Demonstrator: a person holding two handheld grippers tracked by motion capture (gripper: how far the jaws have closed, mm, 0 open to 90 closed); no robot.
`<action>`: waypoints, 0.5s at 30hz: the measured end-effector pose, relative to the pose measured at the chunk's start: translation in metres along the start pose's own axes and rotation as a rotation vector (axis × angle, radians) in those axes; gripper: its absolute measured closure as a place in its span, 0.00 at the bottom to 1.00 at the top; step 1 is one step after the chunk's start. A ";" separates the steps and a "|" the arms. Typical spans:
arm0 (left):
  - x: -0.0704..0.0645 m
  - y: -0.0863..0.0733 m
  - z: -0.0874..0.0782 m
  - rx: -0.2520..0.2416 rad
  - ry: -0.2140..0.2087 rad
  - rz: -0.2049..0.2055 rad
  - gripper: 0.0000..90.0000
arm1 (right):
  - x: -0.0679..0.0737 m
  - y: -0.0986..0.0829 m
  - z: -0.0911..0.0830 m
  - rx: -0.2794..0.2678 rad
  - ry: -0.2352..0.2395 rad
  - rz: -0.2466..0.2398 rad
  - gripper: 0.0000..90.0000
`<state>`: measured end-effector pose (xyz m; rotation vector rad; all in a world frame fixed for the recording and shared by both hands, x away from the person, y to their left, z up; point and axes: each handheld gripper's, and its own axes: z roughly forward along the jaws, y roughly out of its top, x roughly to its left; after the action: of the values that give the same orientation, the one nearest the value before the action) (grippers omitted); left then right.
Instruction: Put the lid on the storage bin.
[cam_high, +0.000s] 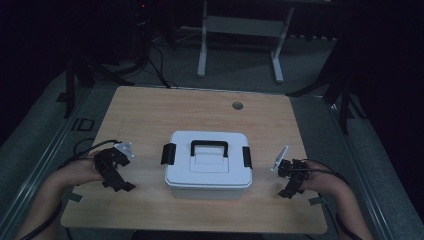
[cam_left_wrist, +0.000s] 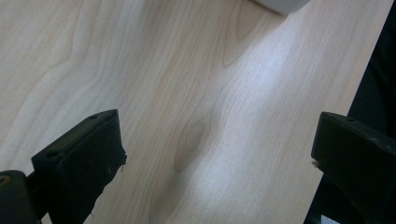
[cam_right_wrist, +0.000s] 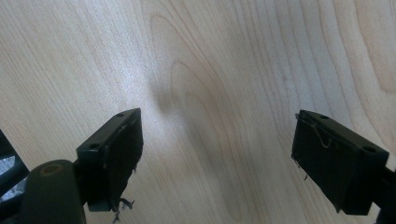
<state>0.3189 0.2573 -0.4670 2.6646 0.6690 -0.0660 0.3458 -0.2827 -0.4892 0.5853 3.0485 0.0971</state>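
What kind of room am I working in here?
Probably a lab or recording workspace, dimly lit: a bare wooden table holding one white storage box, a white desk frame behind, and cables across the grey floor.

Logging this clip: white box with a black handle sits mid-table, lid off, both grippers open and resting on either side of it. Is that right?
Not quite: the lid is on. The high view shows the white box closed, black handle on top and both side latches down. The left gripper and right gripper are open, on either side of it.
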 end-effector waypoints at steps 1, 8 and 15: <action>0.000 -0.001 0.001 0.001 -0.001 -0.004 0.02 | 0.000 0.000 0.000 0.000 0.000 0.000 0.18; 0.004 -0.012 0.008 -0.005 -0.004 -0.029 0.02 | 0.000 -0.001 0.000 0.001 0.000 0.003 0.18; 0.005 -0.020 0.013 0.007 -0.006 -0.047 0.02 | 0.000 0.000 0.000 0.002 -0.001 0.000 0.18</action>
<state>0.3150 0.2707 -0.4869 2.6547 0.7310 -0.0890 0.3460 -0.2828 -0.4887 0.5856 3.0478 0.0938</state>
